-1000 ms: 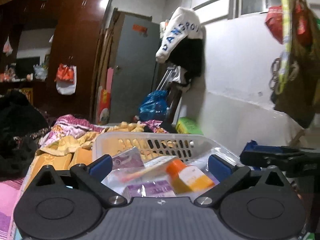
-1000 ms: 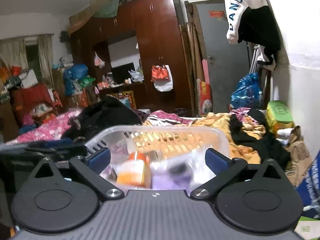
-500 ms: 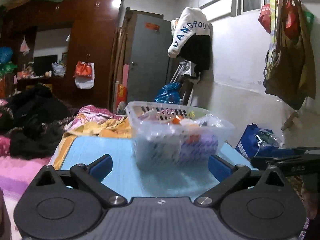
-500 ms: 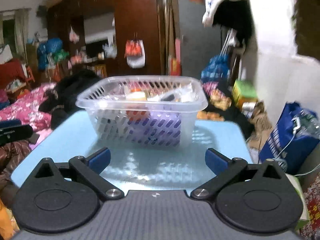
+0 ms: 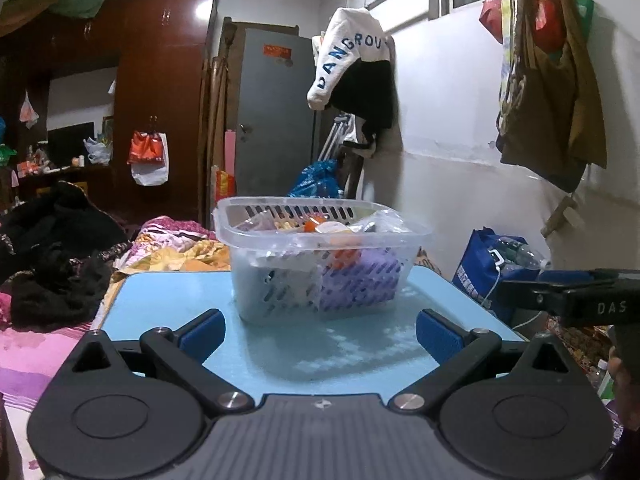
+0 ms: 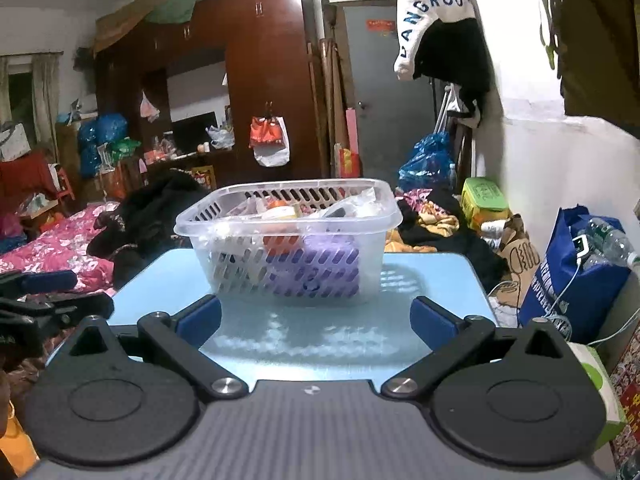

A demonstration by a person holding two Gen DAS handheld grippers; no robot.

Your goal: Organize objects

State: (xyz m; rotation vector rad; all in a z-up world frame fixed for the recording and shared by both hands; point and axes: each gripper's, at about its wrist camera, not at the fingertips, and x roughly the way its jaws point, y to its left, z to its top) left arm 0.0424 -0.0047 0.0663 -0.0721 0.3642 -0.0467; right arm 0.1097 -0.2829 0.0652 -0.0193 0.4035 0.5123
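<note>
The see-through plastic basket with slotted sides [image 5: 320,236] sits on the light blue bench [image 5: 168,300], full of packets. The left gripper [image 5: 319,332] and the right gripper [image 6: 316,316] are both spread wide and hold nothing, near the basket.

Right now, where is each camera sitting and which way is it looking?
Left wrist: sits on the left gripper, low at the near edge of the blue table, facing the clear basket; its own open fingers show, and the right gripper pokes in at the right.
Right wrist: sits on the right gripper, facing the basket likewise; its open fingers show, the left gripper at the left.
Shared: basket, table, hanging white top.
</note>
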